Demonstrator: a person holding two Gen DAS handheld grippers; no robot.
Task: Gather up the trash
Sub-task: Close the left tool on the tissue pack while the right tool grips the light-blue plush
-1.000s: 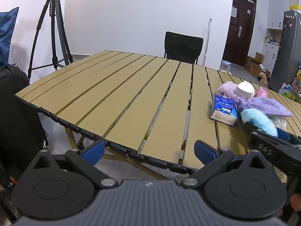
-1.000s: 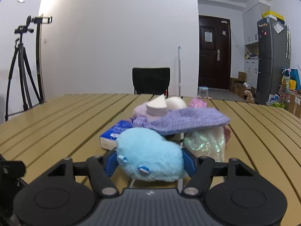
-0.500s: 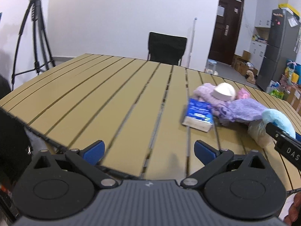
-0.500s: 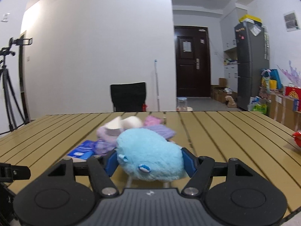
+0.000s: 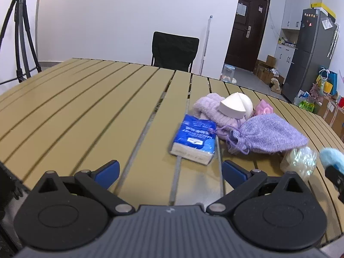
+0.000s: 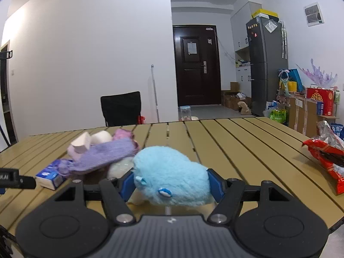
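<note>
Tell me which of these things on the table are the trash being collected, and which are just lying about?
Likely trash:
red snack wrapper
blue tissue pack, perhaps

Lying about, as far as I can judge:
blue fluffy toy, gripped in the right claw
purple drawstring pouch
white sponges

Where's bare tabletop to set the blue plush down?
Bare slats left of the tissue pack, and between the blue plush in the right gripper and red snack bag. Crowded: purple pouch, sponge.
</note>
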